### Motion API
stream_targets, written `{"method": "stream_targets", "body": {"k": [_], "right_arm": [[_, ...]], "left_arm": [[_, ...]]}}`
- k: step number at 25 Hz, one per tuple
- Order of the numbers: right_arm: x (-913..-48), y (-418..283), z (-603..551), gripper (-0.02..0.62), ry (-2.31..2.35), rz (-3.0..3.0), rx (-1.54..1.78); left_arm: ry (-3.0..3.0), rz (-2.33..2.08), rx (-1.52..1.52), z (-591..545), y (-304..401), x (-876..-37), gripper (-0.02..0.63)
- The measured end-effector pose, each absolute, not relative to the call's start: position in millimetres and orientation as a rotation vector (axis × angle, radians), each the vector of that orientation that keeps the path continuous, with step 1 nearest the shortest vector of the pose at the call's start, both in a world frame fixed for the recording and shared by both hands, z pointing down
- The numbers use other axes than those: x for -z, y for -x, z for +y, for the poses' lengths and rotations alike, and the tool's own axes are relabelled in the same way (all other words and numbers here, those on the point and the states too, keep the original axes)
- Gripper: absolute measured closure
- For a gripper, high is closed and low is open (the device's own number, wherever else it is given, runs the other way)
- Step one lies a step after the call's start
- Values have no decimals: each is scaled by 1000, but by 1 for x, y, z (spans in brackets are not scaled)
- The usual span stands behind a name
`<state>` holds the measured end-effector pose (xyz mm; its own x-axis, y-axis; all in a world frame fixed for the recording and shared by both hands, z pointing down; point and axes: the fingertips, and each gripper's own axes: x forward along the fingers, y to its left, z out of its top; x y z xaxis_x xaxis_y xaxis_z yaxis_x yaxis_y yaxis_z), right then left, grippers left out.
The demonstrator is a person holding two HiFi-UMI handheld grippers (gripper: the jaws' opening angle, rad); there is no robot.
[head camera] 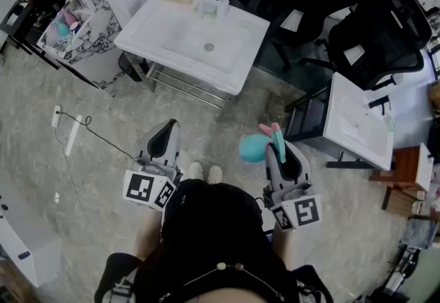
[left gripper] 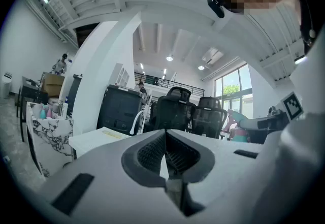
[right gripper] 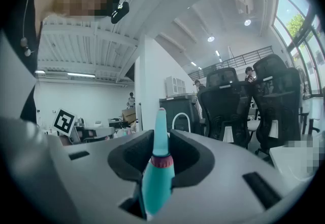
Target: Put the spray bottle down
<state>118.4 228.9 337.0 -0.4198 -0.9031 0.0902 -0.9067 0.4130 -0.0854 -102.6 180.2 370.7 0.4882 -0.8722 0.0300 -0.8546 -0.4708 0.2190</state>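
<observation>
Fingers (right gripper: 133,157) of the right gripper (right gripper: 161,153) are pinching the bottle (right gripper: 157,180) by its narrow upper part, with the teal tip and pink collar standing up between the pads. In the head view that gripper (head camera: 280,152) is sitting at lower right and pointing level, and the round teal body (head camera: 251,148) is sticking out to its left, over the floor (head camera: 103,178), so the long axis is probably lying across the jaws. The left gripper (head camera: 162,138) is idling at lower left, its jaws resting together with nothing between them. Both white surfaces are lying well apart from the bottle: the sink (head camera: 148,27) at upper centre and the basin (head camera: 344,99) at the right edge, which is looking nearer to the holding hand.
</observation>
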Motion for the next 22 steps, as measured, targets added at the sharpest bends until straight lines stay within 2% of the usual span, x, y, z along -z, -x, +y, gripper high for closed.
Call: {"method": "stream_targets", "body": {"k": [22], "right_arm": [[-340,-102,207,494,-1636,-2612,-168]], "left_arm": [[-2500,-1461,113,158,119,-385,598]]}}
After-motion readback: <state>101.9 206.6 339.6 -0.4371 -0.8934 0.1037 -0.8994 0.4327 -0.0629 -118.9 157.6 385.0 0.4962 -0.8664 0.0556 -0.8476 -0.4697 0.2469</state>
